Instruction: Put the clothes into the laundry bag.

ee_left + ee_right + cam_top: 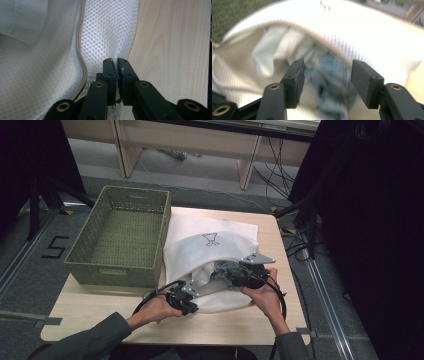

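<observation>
Jaws of the left gripper (pixel 114 65) are pinched tight on the mesh edge of the white laundry bag (pixel 210 245), holding its lower rim against the wooden table (pixel 100 307). Left of the bag stands a green woven basket (pixel 120 237), touching its side. Farther right, the right gripper (pixel 327 80) stands well apart at the bag's open mouth, gripping nothing; blurred blue denim clothing (pixel 334 75) lies just beyond its pads, inside the bag beside pale cloth (pixel 269 55).
</observation>
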